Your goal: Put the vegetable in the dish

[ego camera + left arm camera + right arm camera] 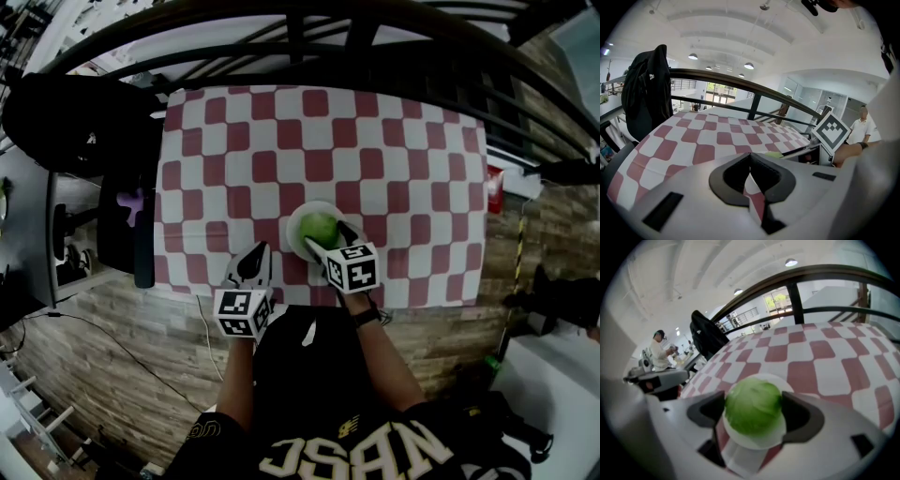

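A round green cabbage (320,227) rests in a small white dish (297,244) near the front edge of the red-and-white checked table (319,141). My right gripper (328,234) is open, one jaw on each side of the cabbage (753,408), which sits in the dish (754,442) with the pads close beside it. My left gripper (253,259) hovers left of the dish at the table's front edge. In its own view the left gripper (750,161) is shut, tips together, with nothing between them.
A black jacket (66,122) hangs on a chair left of the table. A dark curved railing (375,37) runs behind the table's far edge. A person (860,126) stands in the background. The person's body is directly below the table's front edge.
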Tool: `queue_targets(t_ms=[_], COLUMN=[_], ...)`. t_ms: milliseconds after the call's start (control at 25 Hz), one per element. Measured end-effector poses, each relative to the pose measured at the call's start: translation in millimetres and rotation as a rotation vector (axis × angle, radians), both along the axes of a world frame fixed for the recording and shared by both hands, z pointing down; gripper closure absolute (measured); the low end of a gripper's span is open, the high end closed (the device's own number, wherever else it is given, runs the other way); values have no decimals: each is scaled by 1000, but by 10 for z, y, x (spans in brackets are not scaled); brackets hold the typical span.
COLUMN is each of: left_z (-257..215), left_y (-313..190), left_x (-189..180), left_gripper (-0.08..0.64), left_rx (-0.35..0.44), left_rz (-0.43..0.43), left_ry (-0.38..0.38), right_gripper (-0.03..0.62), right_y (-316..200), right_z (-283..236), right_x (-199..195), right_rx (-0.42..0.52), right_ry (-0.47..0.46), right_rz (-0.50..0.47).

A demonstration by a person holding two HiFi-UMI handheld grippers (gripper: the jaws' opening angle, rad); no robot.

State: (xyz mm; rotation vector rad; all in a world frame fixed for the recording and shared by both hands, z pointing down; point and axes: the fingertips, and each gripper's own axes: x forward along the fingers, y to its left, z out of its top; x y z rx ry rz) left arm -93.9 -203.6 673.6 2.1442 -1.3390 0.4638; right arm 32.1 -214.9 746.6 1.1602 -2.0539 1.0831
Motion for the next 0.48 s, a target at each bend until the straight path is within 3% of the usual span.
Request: queue_targets(t_ms=[320, 480], left_z=[-242, -588], left_y=[26, -9], left_x=[90, 82], left_gripper=[540, 540], left_rx=[36, 90], left_rz=[25, 14], left_ry=[21, 43], right_gripper=[198, 202], right_y=[28, -60], right_z=[-95, -524], right_x=[35, -47], right_rx=[2, 84], right_ry=[24, 24], right_rz=[28, 9])
